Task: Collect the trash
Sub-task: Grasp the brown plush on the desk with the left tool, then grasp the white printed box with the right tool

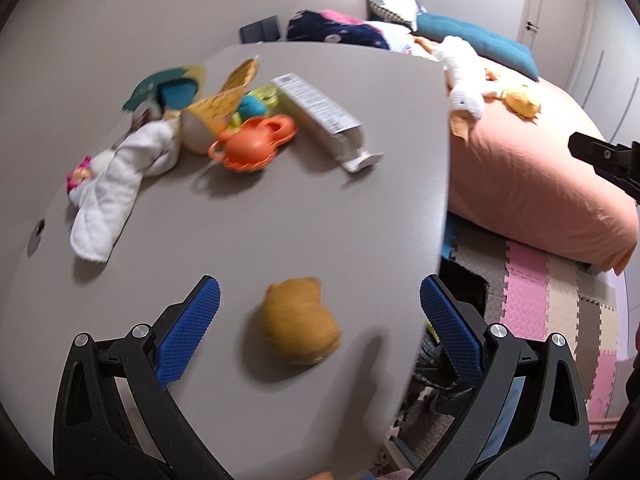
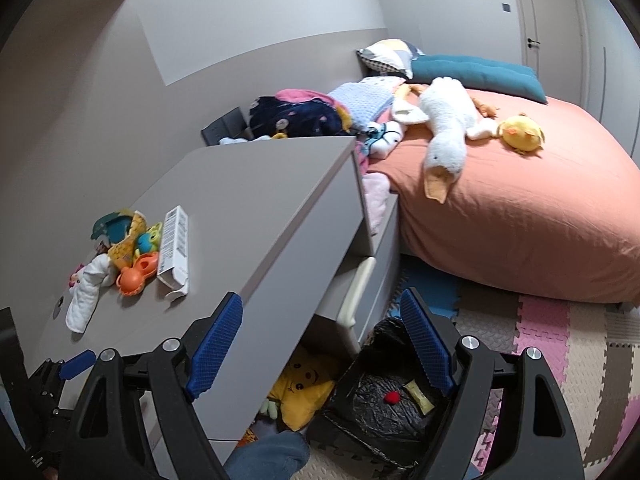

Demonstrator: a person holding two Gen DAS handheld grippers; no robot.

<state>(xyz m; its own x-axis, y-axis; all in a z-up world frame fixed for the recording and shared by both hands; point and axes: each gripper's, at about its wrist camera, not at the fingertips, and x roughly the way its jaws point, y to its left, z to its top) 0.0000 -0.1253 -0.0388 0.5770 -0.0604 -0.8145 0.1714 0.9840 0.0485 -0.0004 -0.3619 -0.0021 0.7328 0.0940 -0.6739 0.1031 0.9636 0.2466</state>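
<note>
In the left wrist view, the left gripper hangs over the near part of the grey desk, its jaws wide apart with nothing pressed between the blue pads. A crumpled brownish-yellow piece of trash lies on the desk between the pads, touching neither (the picture is blurred, so its material cannot be told). Farther back on the desk sits a cluster of things: a white cloth at the left, an orange plastic toy, a yellow printed wrapper and a long white carton with its near flap open. To the right, beyond the desk's edge, lies a bed with an orange sheet, a white plush goose on it, and coloured foam floor mats below.

In the right wrist view, the right gripper is held off the desk's right edge, above the floor, its jaws also wide apart and empty. Below them stands a bin lined with a black bag, holding a small red item and a yellowish wrapper. A yellow plush star lies under the desk, just left of the bin. A blue pad of the left gripper shows at the lower left edge.
</note>
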